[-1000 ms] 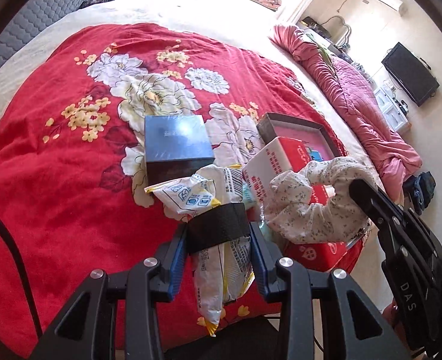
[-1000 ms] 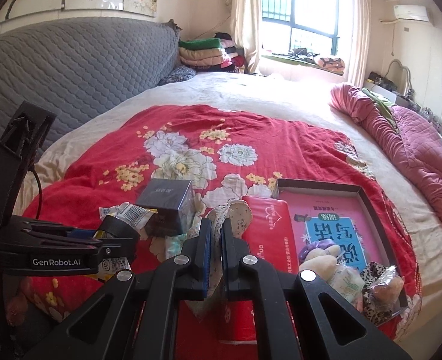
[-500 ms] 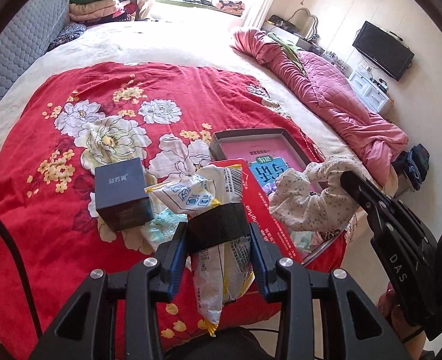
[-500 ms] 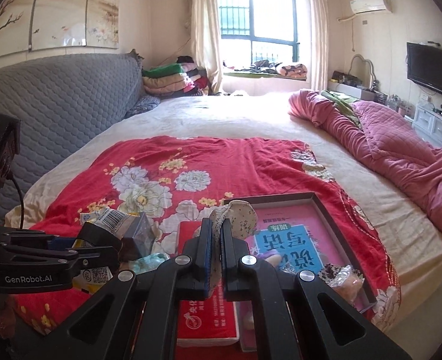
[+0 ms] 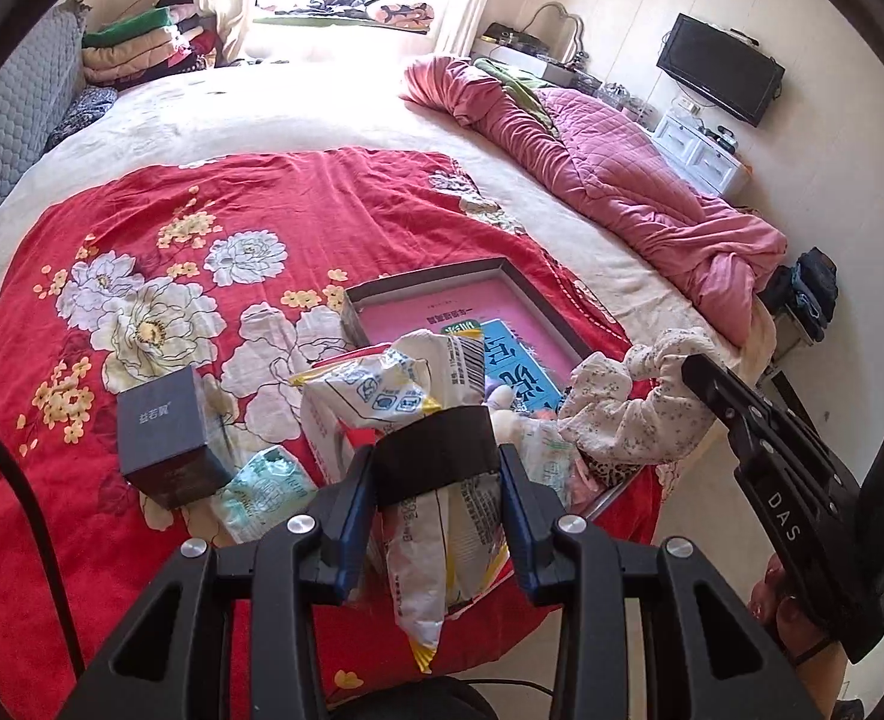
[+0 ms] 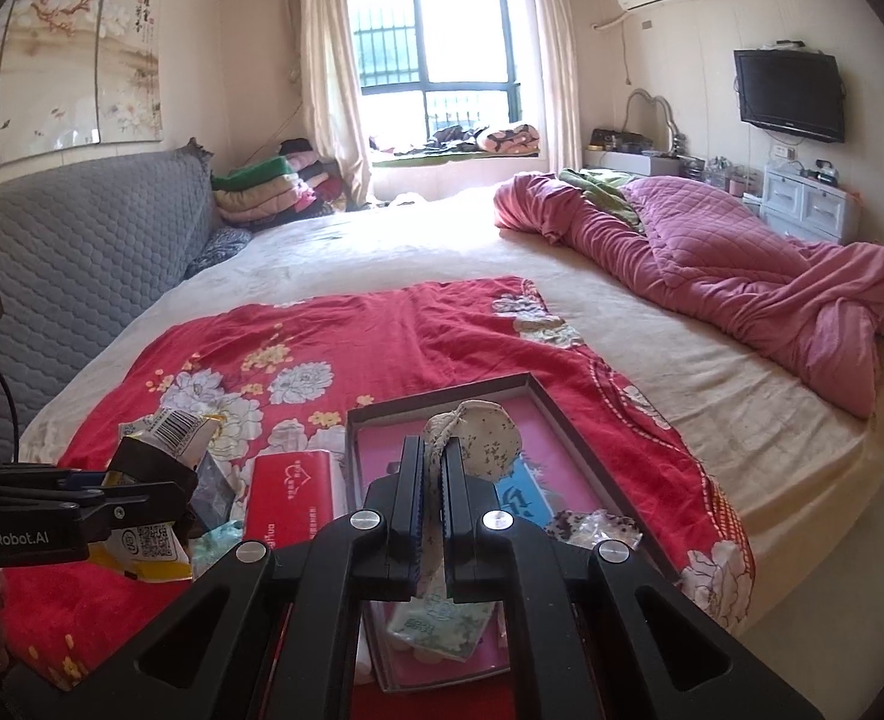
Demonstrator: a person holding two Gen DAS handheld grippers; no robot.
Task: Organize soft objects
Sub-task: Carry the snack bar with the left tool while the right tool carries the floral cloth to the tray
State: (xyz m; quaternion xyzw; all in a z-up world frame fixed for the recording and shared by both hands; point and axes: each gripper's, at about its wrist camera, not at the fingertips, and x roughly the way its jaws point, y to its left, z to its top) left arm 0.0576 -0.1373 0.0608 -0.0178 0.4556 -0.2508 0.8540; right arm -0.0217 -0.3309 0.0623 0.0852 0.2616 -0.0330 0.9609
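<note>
My left gripper (image 5: 436,462) is shut on a crinkly white and yellow snack packet (image 5: 406,408) and holds it above the red floral blanket, near the tray's left edge; the packet shows at the left in the right wrist view (image 6: 166,438). My right gripper (image 6: 436,462) is shut on a white floral cloth piece (image 6: 481,435), held above the pink-lined tray (image 6: 568,432). In the left wrist view the cloth (image 5: 628,396) hangs over the tray (image 5: 526,288). The tray holds several small soft packets.
A dark blue box (image 5: 163,435) and a pale green tissue pack (image 5: 268,489) lie on the red blanket (image 5: 142,228). A red tissue pack (image 6: 295,495) lies left of the tray. A pink quilt (image 6: 742,276) is bunched at the right. The bed edge is close.
Both grippers have risen and tilted up with their loads still held. The right gripper has moved over the tray. The room beyond the bed has come into view.
</note>
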